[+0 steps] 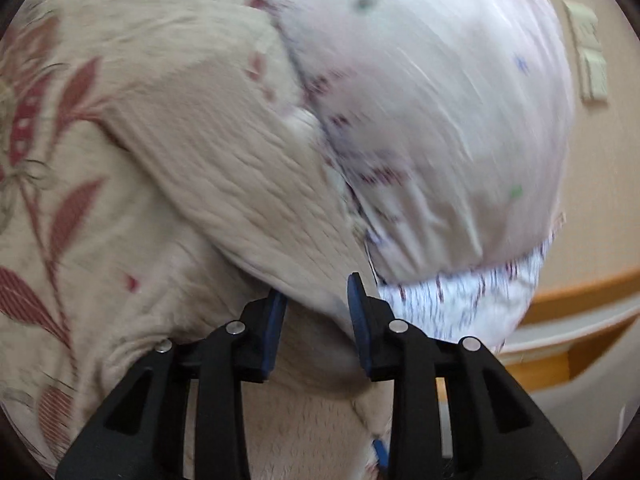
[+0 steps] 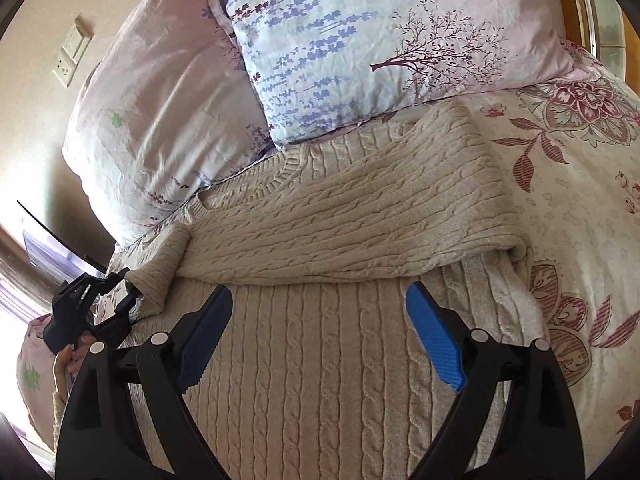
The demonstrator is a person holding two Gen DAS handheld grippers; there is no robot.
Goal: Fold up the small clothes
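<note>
A beige cable-knit sweater (image 2: 320, 340) lies flat on the bed, one sleeve (image 2: 360, 216) folded across its chest. My right gripper (image 2: 320, 304) is open and empty, hovering over the sweater's body. My left gripper (image 2: 128, 292) shows at the sweater's left side, its jaws closed on the cuff of the other sleeve (image 2: 160, 280). In the blurred left wrist view that sleeve (image 1: 248, 200) runs down between the narrowly parted pads of the left gripper (image 1: 316, 300).
Two floral pillows (image 2: 360, 52) lie just behind the sweater's collar. A floral bedsheet (image 2: 580, 220) extends to the right. A wall with switch plates (image 2: 72, 52) is at the left, and a wooden bed frame (image 1: 580, 292) beyond the pillow.
</note>
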